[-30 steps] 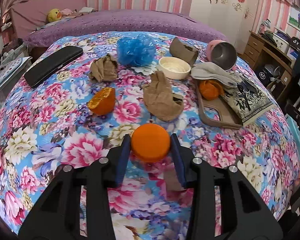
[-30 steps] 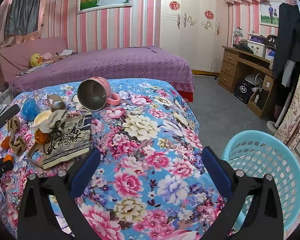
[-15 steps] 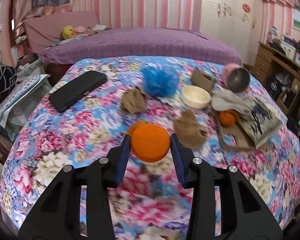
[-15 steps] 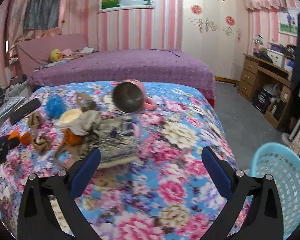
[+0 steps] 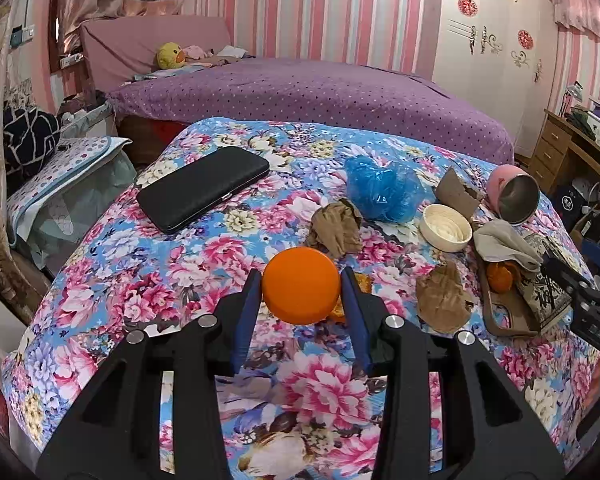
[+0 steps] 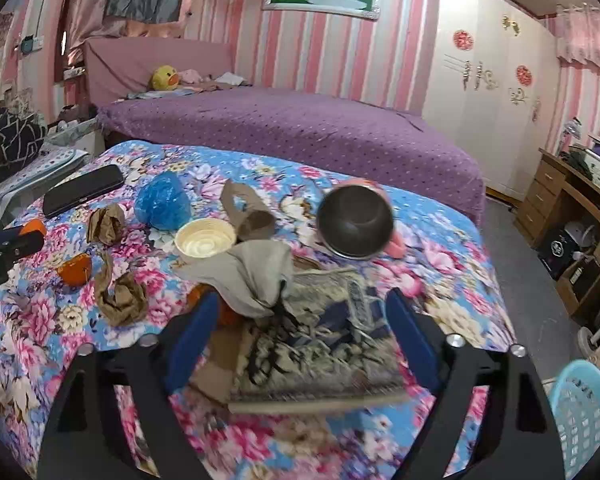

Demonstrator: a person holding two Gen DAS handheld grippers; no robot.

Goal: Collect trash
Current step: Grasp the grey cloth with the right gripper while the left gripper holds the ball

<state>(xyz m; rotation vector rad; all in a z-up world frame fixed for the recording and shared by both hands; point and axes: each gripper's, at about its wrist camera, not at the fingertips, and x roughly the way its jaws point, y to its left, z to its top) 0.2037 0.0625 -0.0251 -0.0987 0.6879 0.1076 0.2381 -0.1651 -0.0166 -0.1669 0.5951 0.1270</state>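
Pinching an orange peel half [image 5: 301, 285] between the two blue pads of my left gripper [image 5: 301, 292], I have it raised clear of the floral bedspread [image 5: 148, 292], its rounded back facing me. My right gripper [image 6: 296, 336] is spread wide with nothing in it, hovering over the patterned book [image 6: 320, 352] and the grey cloth [image 6: 252, 276] just ahead of its fingers.

More trash lies beyond my left fingertips: crumpled brown paper [image 5: 336, 228], a second brown wad [image 5: 442, 298] off to the right, and a blue plastic bag [image 5: 382, 194] farther out. Another orange peel [image 6: 75, 269] sits far to the left of my right gripper.

I judge the main risk is the peel slipping: it is smooth and curved, held only at its sides, so a quick swing could squeeze it out. The blue basket [image 6: 584, 412] is low off my right gripper's right side, beyond the bed edge, so carrying across means passing the pink cup [image 5: 514, 194] and the white bowl [image 5: 446, 228], and possibly fouling my own right gripper.
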